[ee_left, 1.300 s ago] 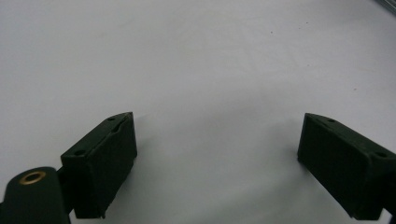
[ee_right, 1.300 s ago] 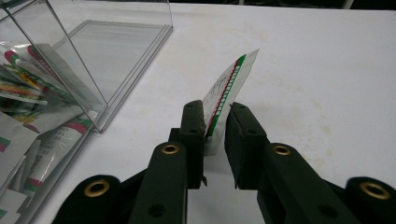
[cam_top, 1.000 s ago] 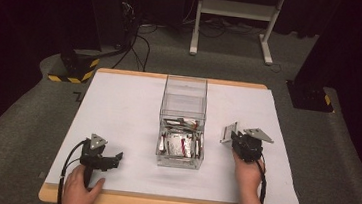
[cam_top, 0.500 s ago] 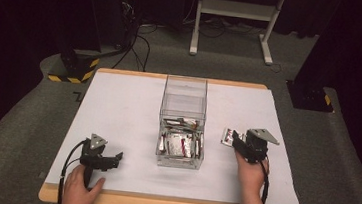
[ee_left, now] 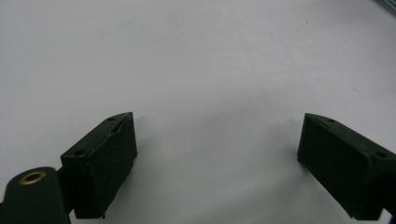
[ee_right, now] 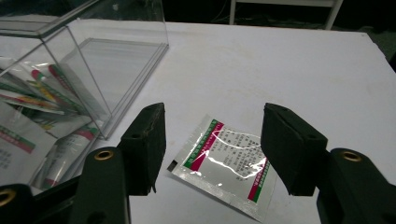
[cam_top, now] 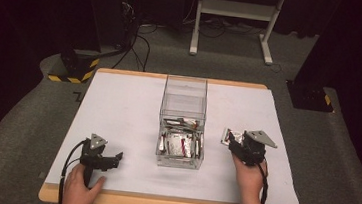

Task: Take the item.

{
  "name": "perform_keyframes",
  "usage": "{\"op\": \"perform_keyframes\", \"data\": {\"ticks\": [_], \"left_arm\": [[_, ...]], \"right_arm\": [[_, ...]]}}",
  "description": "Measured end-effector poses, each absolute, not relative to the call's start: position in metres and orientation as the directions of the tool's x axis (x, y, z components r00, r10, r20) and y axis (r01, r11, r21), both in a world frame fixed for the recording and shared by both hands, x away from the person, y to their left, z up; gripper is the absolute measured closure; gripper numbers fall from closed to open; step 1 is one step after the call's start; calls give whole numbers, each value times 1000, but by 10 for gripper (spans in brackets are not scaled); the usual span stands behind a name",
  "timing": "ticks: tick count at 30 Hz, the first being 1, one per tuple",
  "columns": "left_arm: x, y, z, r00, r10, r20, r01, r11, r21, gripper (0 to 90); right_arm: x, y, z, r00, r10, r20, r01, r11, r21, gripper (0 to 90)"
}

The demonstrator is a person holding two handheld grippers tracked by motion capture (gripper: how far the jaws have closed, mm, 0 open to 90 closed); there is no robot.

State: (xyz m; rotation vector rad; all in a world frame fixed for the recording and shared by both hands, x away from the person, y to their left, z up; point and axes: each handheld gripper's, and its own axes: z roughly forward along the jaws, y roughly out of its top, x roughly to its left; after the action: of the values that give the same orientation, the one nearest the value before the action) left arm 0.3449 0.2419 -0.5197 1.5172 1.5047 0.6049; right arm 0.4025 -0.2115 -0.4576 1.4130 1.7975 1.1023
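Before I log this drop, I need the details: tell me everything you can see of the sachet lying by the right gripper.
The sachet is a flat, glossy foil-look square with small print and red-and-green edge bands. It lies loose on the white table beside the clear box, between the right gripper's jaws, which have just been opening and don't press on it.

sachet print: text on the sachet (ee_right: 227, 160) too small to read
clear box (ee_right: 84, 56): cut off at left edge
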Motion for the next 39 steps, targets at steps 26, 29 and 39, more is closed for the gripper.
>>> {"op": "perform_keyframes", "data": {"ticks": [26,29,39], "left_arm": [[345,242,-520,144,960,-240,527,131,840,118],[345,242,-520,145,960,-239,527,130,840,118],[345,242,-520,145,960,-239,526,130,841,118]], "right_arm": [[356,-184,-463,-377,925,55,492,150,858,391],[352,-176,-470,-395,917,47,508,176,843,379],[355,-160,-501,-438,899,29,616,276,738,316]]}}
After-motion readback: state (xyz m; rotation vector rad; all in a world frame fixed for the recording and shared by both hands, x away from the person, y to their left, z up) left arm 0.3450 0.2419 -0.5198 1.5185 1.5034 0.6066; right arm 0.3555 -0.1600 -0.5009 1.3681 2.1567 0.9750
